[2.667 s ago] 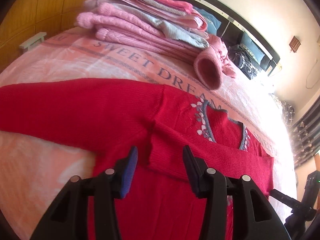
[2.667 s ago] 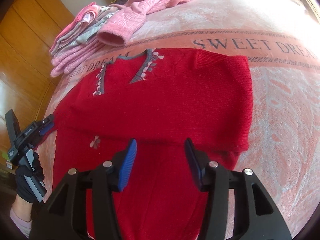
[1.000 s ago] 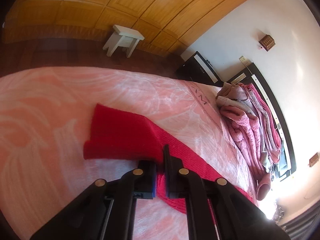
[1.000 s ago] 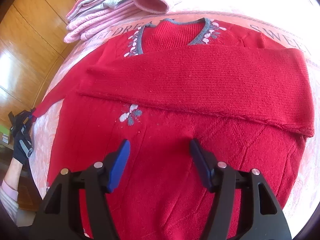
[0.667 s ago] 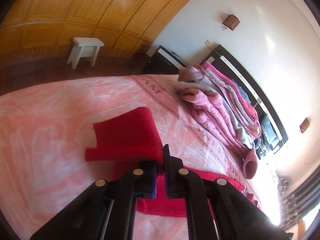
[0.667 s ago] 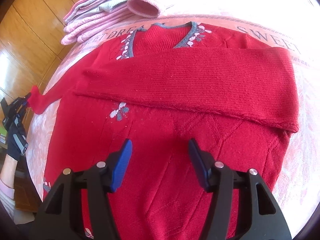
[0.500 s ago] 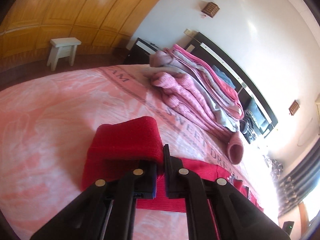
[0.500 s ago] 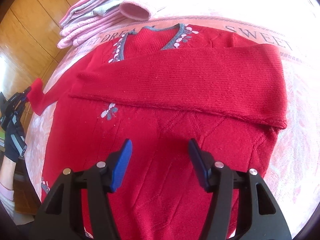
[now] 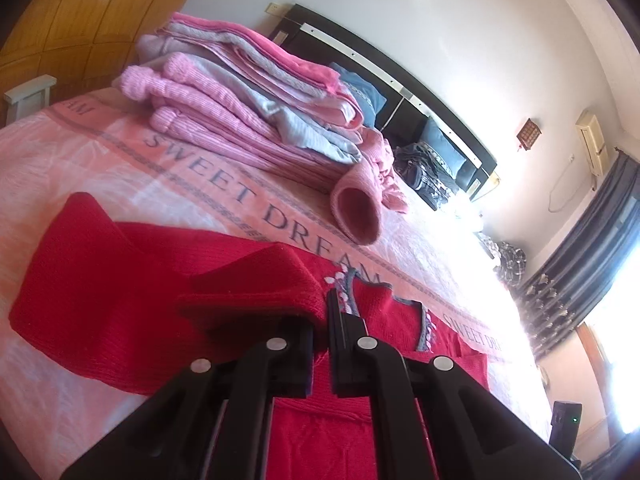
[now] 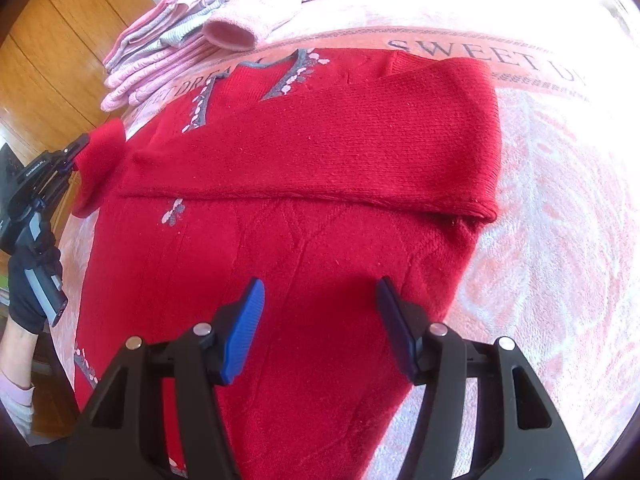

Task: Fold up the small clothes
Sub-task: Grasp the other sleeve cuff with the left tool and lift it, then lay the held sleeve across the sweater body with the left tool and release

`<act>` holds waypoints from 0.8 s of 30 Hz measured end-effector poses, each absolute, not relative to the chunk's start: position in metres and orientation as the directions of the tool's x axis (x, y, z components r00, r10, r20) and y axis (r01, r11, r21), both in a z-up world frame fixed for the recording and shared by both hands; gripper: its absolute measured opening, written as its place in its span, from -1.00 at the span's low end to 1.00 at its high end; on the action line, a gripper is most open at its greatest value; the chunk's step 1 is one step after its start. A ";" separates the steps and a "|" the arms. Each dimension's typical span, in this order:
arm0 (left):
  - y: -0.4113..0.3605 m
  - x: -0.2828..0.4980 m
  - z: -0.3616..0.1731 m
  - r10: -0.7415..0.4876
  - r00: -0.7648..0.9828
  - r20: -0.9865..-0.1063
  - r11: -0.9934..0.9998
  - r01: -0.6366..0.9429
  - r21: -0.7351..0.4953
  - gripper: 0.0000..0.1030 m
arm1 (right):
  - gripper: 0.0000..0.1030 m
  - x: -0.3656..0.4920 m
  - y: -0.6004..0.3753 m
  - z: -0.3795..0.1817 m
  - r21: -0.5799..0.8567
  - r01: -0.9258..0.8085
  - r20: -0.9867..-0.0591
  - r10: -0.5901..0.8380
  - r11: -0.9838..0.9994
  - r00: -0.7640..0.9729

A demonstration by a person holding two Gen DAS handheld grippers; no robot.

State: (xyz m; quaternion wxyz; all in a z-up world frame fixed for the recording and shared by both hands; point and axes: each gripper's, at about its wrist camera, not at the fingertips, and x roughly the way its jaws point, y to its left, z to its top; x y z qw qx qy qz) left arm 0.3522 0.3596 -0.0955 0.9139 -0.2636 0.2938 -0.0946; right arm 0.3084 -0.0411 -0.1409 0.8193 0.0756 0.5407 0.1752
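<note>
A red knitted sweater (image 10: 320,208) with a grey flowered neckline lies face up on the pink bedspread (image 10: 560,200). One sleeve (image 10: 360,144) is folded flat across its chest. My left gripper (image 9: 322,320) is shut on the cuff of the other sleeve (image 9: 256,284), which is lifted and curled back toward the body; in the right wrist view that gripper (image 10: 76,152) shows at the far left with the cuff (image 10: 100,160). My right gripper (image 10: 320,320) hovers open over the sweater's lower body, nothing between its fingers.
A stack of folded pink and grey clothes (image 9: 248,92) sits near the headboard, with a loose pink sleeve (image 9: 356,208) in front of it. A person's gloved hand (image 10: 28,280) holds the left gripper. A small white stool (image 9: 28,96) stands beside the bed.
My left gripper closed on the outstretched sleeve's cuff, lifted it and carried it in toward the sweater's body. My right gripper stayed open above the lower body, drifting a little.
</note>
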 end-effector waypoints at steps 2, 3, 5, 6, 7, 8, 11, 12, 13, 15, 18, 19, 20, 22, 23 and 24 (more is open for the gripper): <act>0.338 0.356 -0.097 -0.346 0.800 -0.490 0.846 0.041 -0.532 -0.90 | 0.13 0.307 -0.047 -0.141 0.318 -0.206 -0.857 0.374 0.925 0.355; 0.327 0.356 -0.097 -0.354 0.797 -0.489 0.849 0.054 -0.526 -0.90 | 0.13 0.306 -0.049 -0.141 0.320 -0.206 -0.856 0.375 0.925 0.356; 0.306 0.359 -0.098 -0.370 0.788 -0.492 0.855 0.082 -0.512 -0.90 | 0.13 0.304 -0.054 -0.141 0.324 -0.206 -0.854 0.379 0.924 0.357; 0.297 0.360 -0.099 -0.378 0.783 -0.494 0.858 0.096 -0.505 -0.90 | 0.13 0.303 -0.056 -0.141 0.324 -0.204 -0.854 0.379 0.924 0.357; 0.287 0.361 -0.101 -0.385 0.779 -0.495 0.860 0.108 -0.499 -0.90 | 0.13 0.302 -0.058 -0.141 0.326 -0.203 -0.854 0.380 0.923 0.357; 0.278 0.362 -0.103 -0.390 0.774 -0.499 0.862 0.116 -0.493 -0.90 | 0.13 0.302 -0.060 -0.141 0.329 -0.201 -0.853 0.381 0.923 0.357; 0.260 0.367 -0.114 -0.395 0.757 -0.521 0.867 0.119 -0.484 -0.90 | 0.13 0.300 -0.065 -0.142 0.344 -0.196 -0.848 0.394 0.918 0.354; 0.256 0.369 -0.119 -0.393 0.750 -0.532 0.870 0.115 -0.480 -0.90 | 0.13 0.299 -0.066 -0.142 0.347 -0.198 -0.847 0.397 0.917 0.354; 0.253 0.370 -0.124 -0.389 0.744 -0.544 0.873 0.108 -0.476 -0.90 | 0.13 0.299 -0.066 -0.142 0.346 -0.201 -0.847 0.398 0.916 0.354; 0.250 0.372 -0.133 -0.382 0.732 -0.564 0.879 0.099 -0.467 -0.90 | 0.13 0.298 -0.066 -0.142 0.345 -0.205 -0.846 0.398 0.916 0.354; 0.247 0.374 -0.144 -0.392 0.703 -0.593 0.881 0.102 -0.461 -0.87 | 0.14 0.298 -0.065 -0.143 0.342 -0.207 -0.848 0.396 0.916 0.353; 0.246 0.374 -0.147 -0.400 0.690 -0.603 0.879 0.102 -0.466 -0.83 | 0.14 0.299 -0.065 -0.143 0.341 -0.207 -0.849 0.395 0.917 0.352; 0.245 0.373 -0.149 -0.408 0.680 -0.610 0.877 0.105 -0.470 -0.80 | 0.14 0.299 -0.064 -0.144 0.340 -0.206 -0.850 0.393 0.918 0.351; 0.236 0.365 -0.150 -0.423 0.672 -0.608 0.883 0.155 -0.443 -0.56 | 0.16 0.301 -0.063 -0.143 0.338 -0.204 -0.851 0.390 0.919 0.350; 0.226 0.360 -0.149 -0.427 0.663 -0.615 0.893 0.203 -0.401 -0.49 | 0.17 0.301 -0.062 -0.143 0.336 -0.203 -0.852 0.389 0.920 0.350; 0.216 0.354 -0.147 -0.445 0.644 -0.623 0.894 0.273 -0.356 -0.33 | 0.17 0.302 -0.061 -0.143 0.334 -0.201 -0.854 0.386 0.921 0.350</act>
